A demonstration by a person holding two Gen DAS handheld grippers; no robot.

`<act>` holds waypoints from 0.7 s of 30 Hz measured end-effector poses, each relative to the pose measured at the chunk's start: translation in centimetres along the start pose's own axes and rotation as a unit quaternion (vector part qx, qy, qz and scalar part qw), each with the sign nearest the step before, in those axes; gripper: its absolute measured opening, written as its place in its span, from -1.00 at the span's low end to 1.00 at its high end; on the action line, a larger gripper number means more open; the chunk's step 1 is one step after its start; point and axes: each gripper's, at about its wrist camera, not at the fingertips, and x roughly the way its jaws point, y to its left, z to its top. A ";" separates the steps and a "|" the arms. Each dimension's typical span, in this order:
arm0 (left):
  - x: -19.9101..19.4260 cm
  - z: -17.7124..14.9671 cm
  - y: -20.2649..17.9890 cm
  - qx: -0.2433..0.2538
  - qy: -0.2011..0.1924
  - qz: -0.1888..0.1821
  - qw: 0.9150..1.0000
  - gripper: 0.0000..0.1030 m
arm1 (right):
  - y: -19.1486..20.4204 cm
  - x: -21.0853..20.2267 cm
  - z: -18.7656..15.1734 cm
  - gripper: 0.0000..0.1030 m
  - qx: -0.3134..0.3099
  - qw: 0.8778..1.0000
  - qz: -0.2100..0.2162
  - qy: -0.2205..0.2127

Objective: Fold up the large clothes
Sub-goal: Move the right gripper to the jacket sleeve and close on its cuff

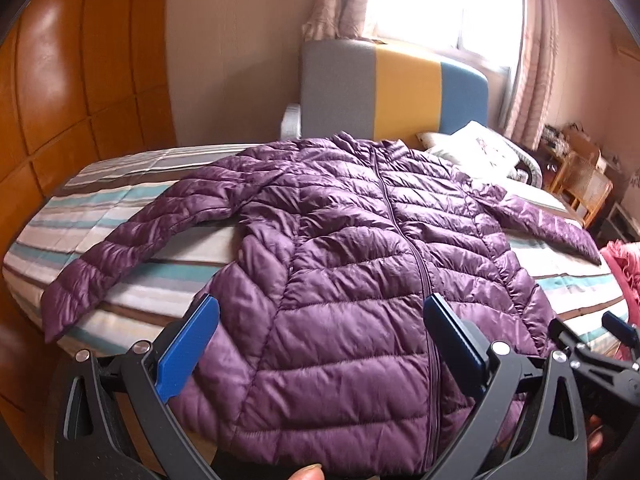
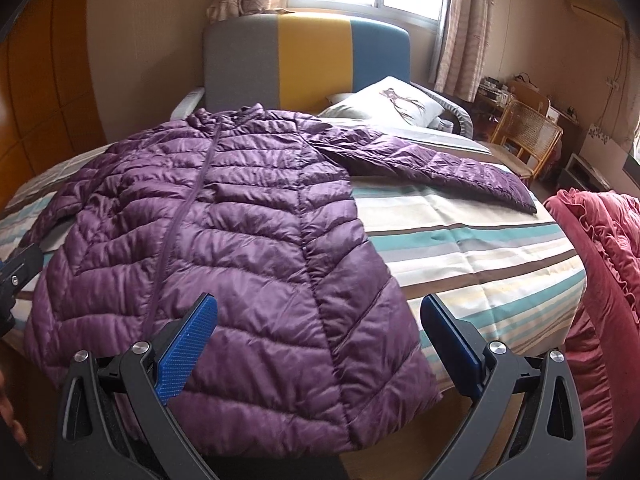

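**Quilted purple jacket spread flat on the striped bed**

A purple puffer jacket (image 1: pixel 344 264) lies front-up on the bed (image 1: pixel 120 216), its collar toward the headboard (image 1: pixel 396 88) and its hem at the foot edge nearest both cameras. The shell is thin, glossy and finely crinkled, stitched into horizontal puffed channels that slant into chevrons along the side panels. A matching purple zip runs closed down the centre. Both sleeves angle outward from the jacket body and lie flat on the sheet. No brand mark or writing can be read on it.

The left tongs (image 1: pixel 320 320) hover over the hem near the zip, blue ribbed pads spread wide, holding nothing. The right tongs (image 2: pixel 318 318) stand equally spread over the hem's other corner, also empty.

The bed sheet is smooth cotton in teal, brown, grey and cream stripes. The padded headboard has grey, yellow and blue panels. Beside the jacket's collar lies a white pillow (image 2: pixel 384 100) with a dark printed figure. A ruffled pink quilt (image 2: pixel 600 280) is bunched past the sleeve.
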 end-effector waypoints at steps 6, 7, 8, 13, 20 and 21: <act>4.1 1.3 -0.6 0.015 0.031 -0.013 0.999 0.97 | -3.1 3.8 2.0 0.94 0.030 0.999 -0.024 0.031; 4.9 1.5 -0.7 0.018 0.035 -0.009 0.999 0.97 | -3.7 4.5 2.3 0.94 0.033 0.998 -0.033 0.033; 5.5 1.6 -0.8 0.018 0.040 -0.007 0.999 0.96 | -4.2 5.1 2.6 0.94 0.041 0.998 -0.036 0.037; 9.0 3.4 -1.1 0.021 0.053 -0.009 0.998 0.96 | -8.8 8.9 4.8 0.94 0.104 0.991 -0.060 0.053; 13.0 6.2 -2.3 0.031 0.060 -0.001 0.998 0.96 | -14.7 14.1 7.7 0.94 0.175 0.977 -0.094 0.074; 13.4 6.5 -2.5 0.031 0.060 -0.001 0.998 0.96 | -15.7 14.9 8.1 0.94 0.188 0.974 -0.097 0.074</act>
